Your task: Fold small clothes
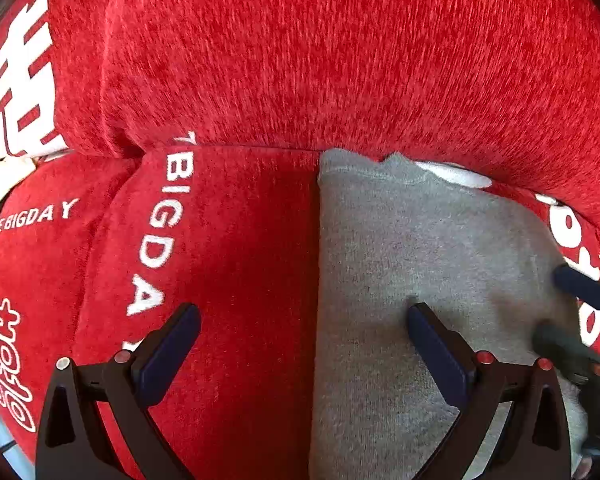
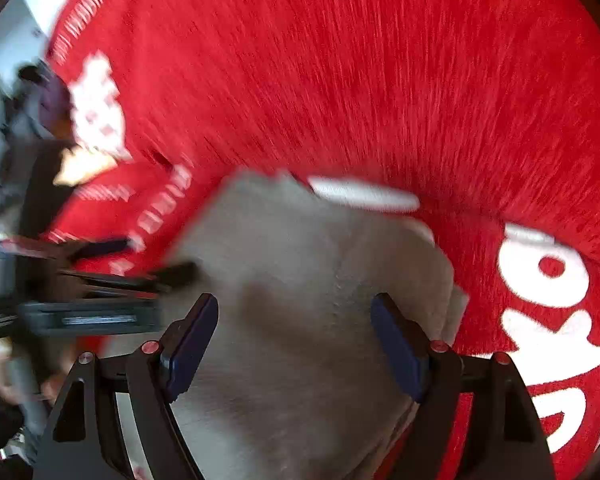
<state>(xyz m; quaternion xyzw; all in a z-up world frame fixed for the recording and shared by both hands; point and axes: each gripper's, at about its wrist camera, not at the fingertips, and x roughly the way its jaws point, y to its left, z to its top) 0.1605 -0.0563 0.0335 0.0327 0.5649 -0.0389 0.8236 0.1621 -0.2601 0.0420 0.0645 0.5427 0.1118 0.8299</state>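
Red plush cover point(image 1: 340, 60) with white lettering fills the background of both views; it looks like a sofa or bed, cannot tell which. On it lies a small grey garment point(image 1: 420, 260), already doubled over, with a straight folded edge running toward the camera between the left fingers and a white label point(image 1: 456, 174) at its far end. Left gripper point(image 1: 304, 314): fingers spread wide, nothing pinched; one finger over bare red cover, the other over grey cloth, the folded edge between them. Right gripper point(image 2: 294, 308): fingers also spread, nothing between the pads, hanging over the middle of the grey garment point(image 2: 300, 248); this view is motion-blurred. Judgement: a fold has just been laid and released, and the step in hand is picking the next grasp. To do it well, each gripper should come down at a corner of the same end, one finger sliding under all layers so the stack lifts as one and does not peel open. Pinch near the edge, not mid-panel, where the right fingers now sit and would only bunch the cloth. Lift both sides evenly, carry over, lay edge on edge, then let go. Risk: the plush nap may drag the bottom layer and skew the fold. The left gripper point(image 2: 100, 280) sits close beside the right; keep them apart.
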